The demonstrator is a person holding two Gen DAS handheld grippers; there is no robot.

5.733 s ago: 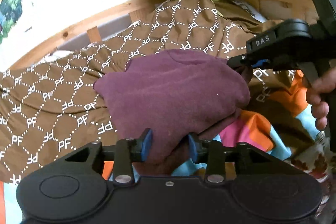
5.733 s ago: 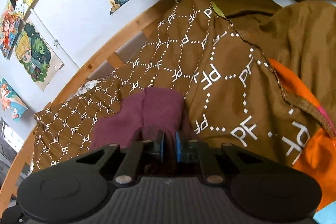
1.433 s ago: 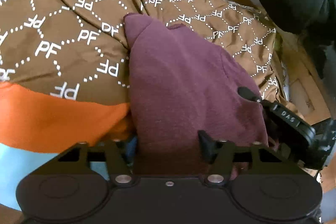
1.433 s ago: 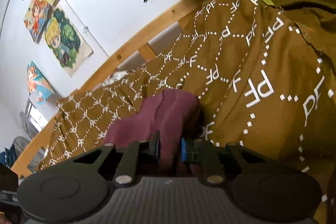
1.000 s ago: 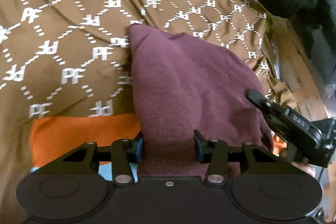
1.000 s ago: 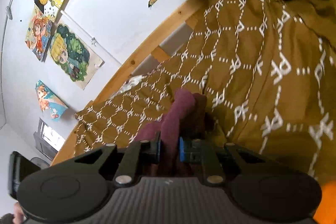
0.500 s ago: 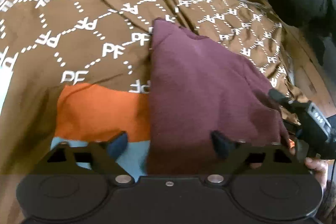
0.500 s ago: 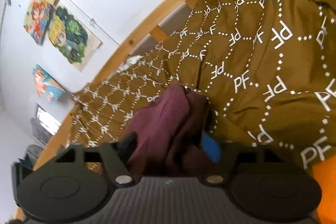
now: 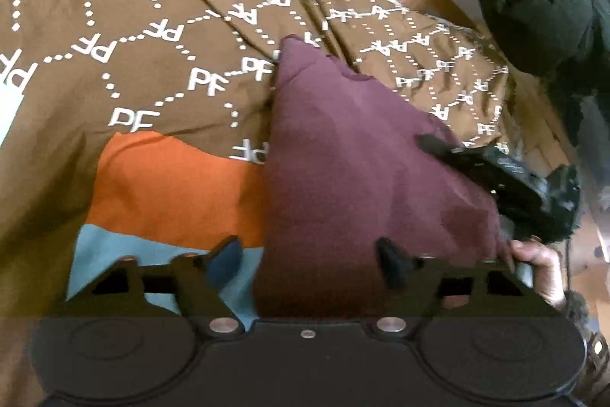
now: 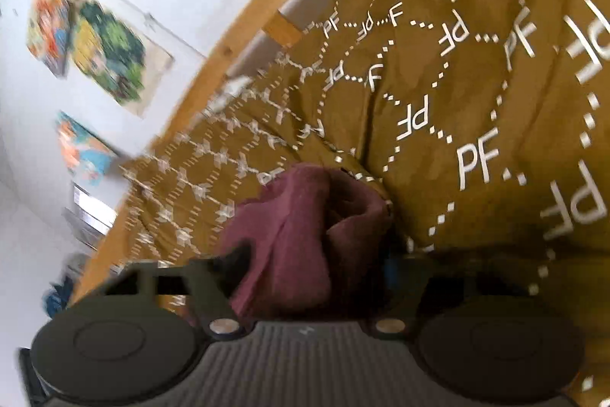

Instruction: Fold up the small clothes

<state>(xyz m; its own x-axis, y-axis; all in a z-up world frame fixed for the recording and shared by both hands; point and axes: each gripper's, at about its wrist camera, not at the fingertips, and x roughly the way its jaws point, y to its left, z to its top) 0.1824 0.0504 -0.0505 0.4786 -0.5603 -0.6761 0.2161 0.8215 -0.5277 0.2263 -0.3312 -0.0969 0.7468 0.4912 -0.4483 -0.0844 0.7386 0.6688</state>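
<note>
Maroon garment (image 9: 354, 159) lies released on our bed cover (image 9: 152, 25); both tools, left (image 9: 310, 256) and right (image 10: 314, 264), are narrowing again, seemingly ungripped—fold probably finished.

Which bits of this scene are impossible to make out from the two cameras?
- Near edge of the maroon garment: left wrist view, hidden behind the camera's black housing.
- Wall posters: right wrist view, smeared by motion blur.
- Black bundle: left wrist view, cut off by the frame edge.
- Orange and blue cloth: partly covered by the brown patterned blanket.
</note>
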